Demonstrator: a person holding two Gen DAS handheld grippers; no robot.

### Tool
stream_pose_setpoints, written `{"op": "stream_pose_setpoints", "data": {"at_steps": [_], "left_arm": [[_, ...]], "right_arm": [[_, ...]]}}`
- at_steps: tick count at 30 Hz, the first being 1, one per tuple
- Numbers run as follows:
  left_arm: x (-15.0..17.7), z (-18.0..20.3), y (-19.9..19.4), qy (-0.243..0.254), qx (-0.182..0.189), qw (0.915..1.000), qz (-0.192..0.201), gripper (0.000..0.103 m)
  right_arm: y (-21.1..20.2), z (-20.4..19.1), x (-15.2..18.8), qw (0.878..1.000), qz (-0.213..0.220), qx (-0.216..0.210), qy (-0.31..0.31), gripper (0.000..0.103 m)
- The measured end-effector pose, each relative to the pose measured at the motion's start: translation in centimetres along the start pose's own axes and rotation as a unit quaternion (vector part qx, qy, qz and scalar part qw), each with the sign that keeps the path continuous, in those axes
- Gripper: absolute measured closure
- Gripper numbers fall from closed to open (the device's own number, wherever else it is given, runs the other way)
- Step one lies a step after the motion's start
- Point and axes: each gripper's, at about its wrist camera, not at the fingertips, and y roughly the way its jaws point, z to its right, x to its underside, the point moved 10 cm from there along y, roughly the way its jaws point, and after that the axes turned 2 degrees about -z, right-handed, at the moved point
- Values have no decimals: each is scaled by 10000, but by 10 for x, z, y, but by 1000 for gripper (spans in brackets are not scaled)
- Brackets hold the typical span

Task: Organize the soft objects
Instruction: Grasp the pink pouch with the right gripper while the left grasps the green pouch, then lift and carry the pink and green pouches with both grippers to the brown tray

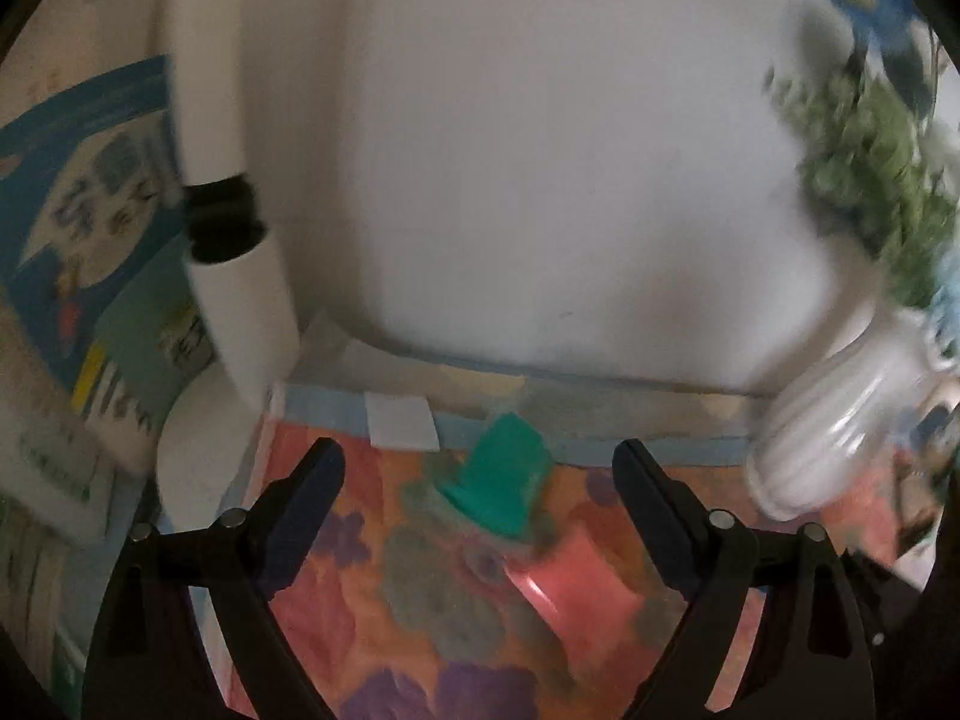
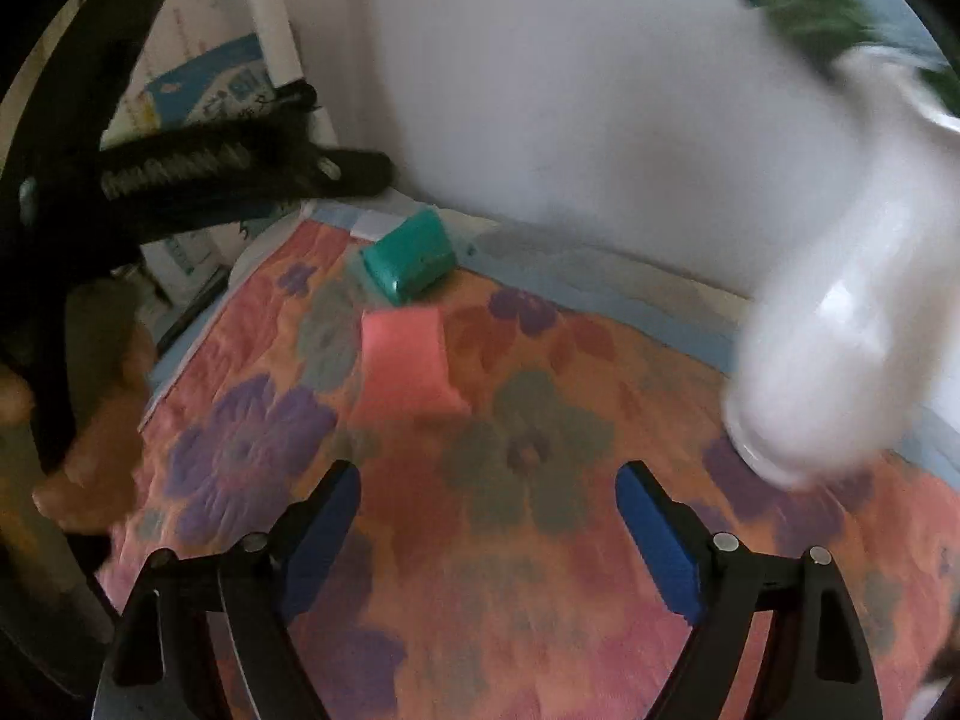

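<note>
A teal soft block [image 1: 507, 474] [image 2: 409, 255] lies on the flowered cloth [image 1: 432, 600] [image 2: 540, 540] near the back wall. A pink soft block [image 1: 570, 582] [image 2: 408, 366] lies just in front of it. My left gripper [image 1: 478, 492] stands open above both blocks, with nothing touching its pads. My right gripper [image 2: 487, 516] is open too, over bare cloth in front of the pink block. The left gripper's black body [image 2: 198, 180] shows at the left of the right wrist view. Both views are blurred.
A white ribbed vase [image 1: 840, 420] [image 2: 840, 324] with green foliage [image 1: 882, 168] stands at the right on the cloth. Blue and white packages [image 1: 90, 228] [image 2: 204, 84] and a white tube with a black band [image 1: 231, 228] lean at the left. A white wall [image 1: 540, 150] closes the back.
</note>
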Motion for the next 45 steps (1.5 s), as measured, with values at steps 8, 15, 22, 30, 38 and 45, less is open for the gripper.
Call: {"op": "stream_pose_setpoints", "data": {"at_steps": [8,15,22,30,38,45], "left_arm": [[13,-19,33,173,-10,9998,-119,21],[21,-16,38,63,221,9996,-139,21],[30,12,64,903,-336,9949,-301,35],[31,13,69,799,-229,9960,-332,69],[38,38,25,397,254,9988,-98,70],[118,120,-62,835,810,9927,-317,70]], "right_arm": [[54,-23,-33,9995,-131,127,-275,36],[45,-23,-26,9991,34,216,-357,65],[15,-8,12,9998,125,111,-100,65],[17,-7,14,9997,116,218,-45,65],[-2,4,29,9995,65,187,230,65],[-89,26,123,9975,19,644,303,65]]}}
